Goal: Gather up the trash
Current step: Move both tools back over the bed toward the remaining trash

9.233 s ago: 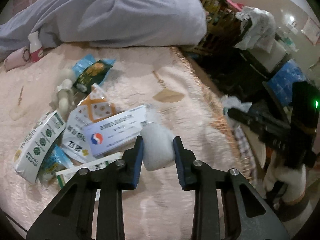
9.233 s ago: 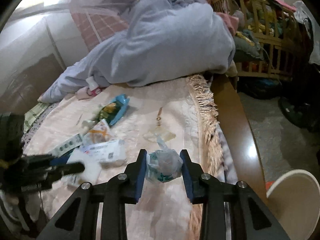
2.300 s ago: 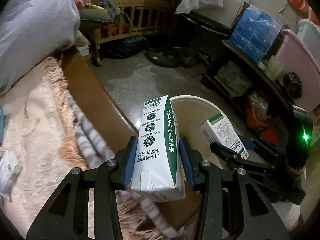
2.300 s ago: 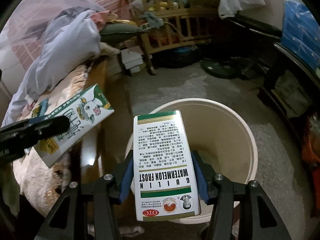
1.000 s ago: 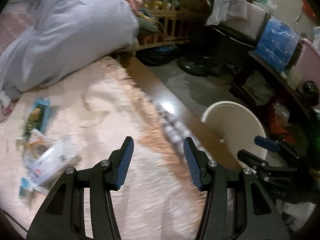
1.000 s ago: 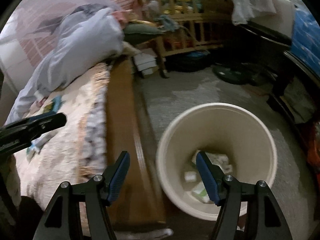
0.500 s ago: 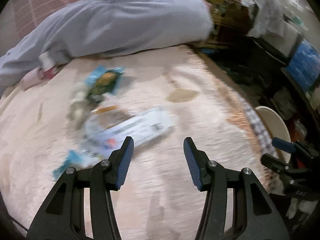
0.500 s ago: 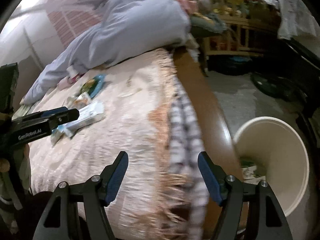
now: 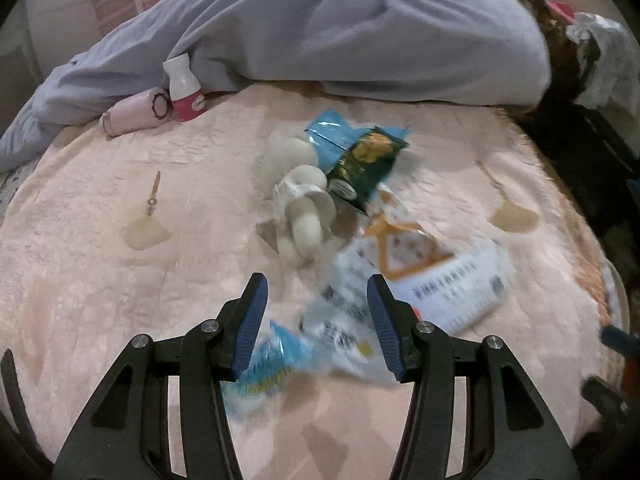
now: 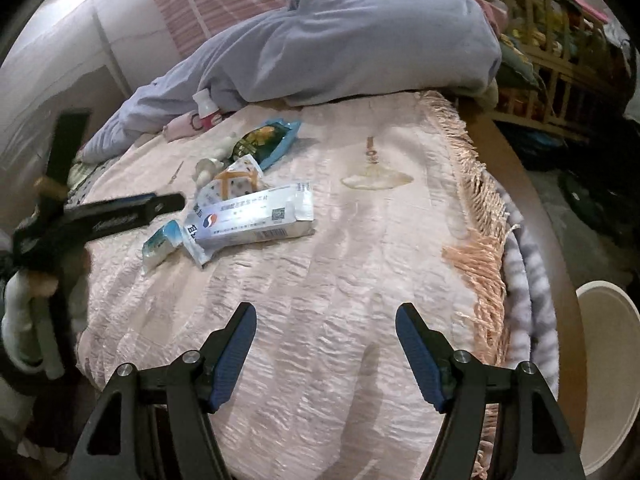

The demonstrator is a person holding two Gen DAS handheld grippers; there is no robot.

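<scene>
Both grippers empty over the bed [image 10: 360, 280]

Our left gripper [image 9: 316, 320] gapes above blurred, perhaps plastic, wrappers [image 9: 348, 320]; our right gripper [image 10: 326, 352] stands wide over bare blanket.

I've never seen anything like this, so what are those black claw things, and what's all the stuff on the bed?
They are grabbers that a person holds, one in each hand, each with a camera looking along its two fingers. One picture is from the left gripper, the other from the right gripper. Both are open and hold nothing. On the pink blanket lies trash: a long white box, a blue snack bag and other wrappers. The cream bin stands on the floor beside the bed.
</scene>
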